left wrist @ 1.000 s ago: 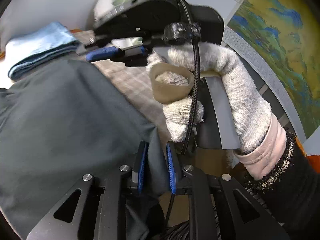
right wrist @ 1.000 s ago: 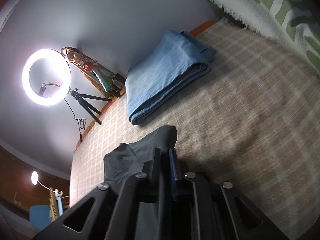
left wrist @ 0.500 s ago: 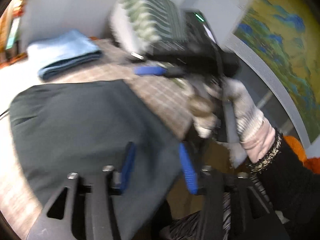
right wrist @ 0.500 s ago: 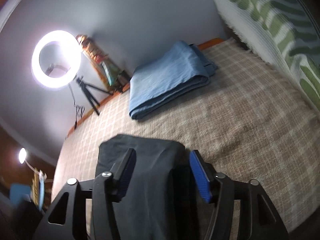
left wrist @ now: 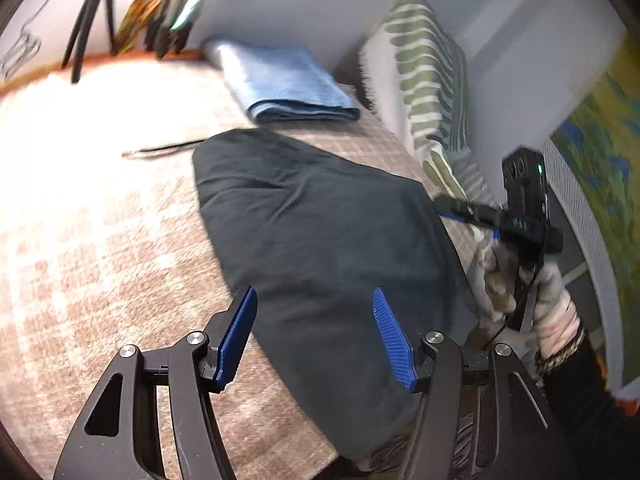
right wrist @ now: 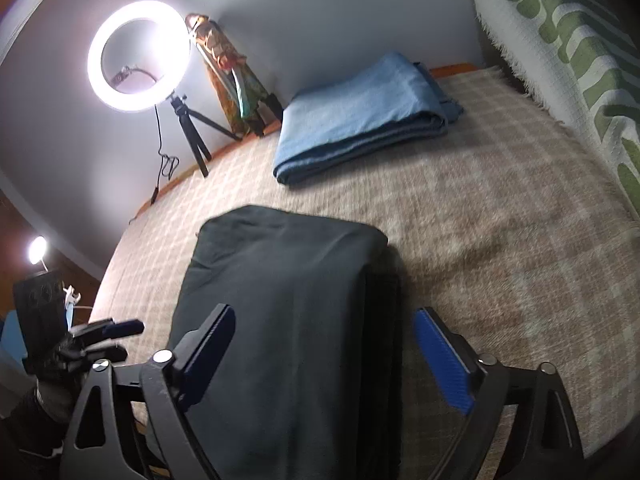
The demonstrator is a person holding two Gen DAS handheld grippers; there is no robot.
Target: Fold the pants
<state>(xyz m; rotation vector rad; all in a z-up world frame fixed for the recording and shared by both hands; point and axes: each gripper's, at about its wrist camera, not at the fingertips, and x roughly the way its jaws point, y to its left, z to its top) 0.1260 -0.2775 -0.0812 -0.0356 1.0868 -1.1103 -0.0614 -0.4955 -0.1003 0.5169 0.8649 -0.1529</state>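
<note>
The dark grey-green pants (left wrist: 320,240) lie folded flat on the beige checked blanket (left wrist: 100,240); they also show in the right wrist view (right wrist: 288,300). My left gripper (left wrist: 314,336) is open and empty, hovering above the near end of the pants. My right gripper (right wrist: 324,360) is open and empty above the pants' near end; it also shows in the left wrist view (left wrist: 468,216), held by a gloved hand at the pants' right edge. The left gripper shows in the right wrist view (right wrist: 112,332) at the left.
A folded light blue garment (right wrist: 360,116) lies at the far side of the blanket. A green-and-white patterned cushion (right wrist: 580,40) lines the right edge. A ring light on a tripod (right wrist: 138,56) stands at the back left by the wall.
Both grippers were shut on the pants' edge a second ago. They have opened, let the cloth drop flat, and pulled back above it.
</note>
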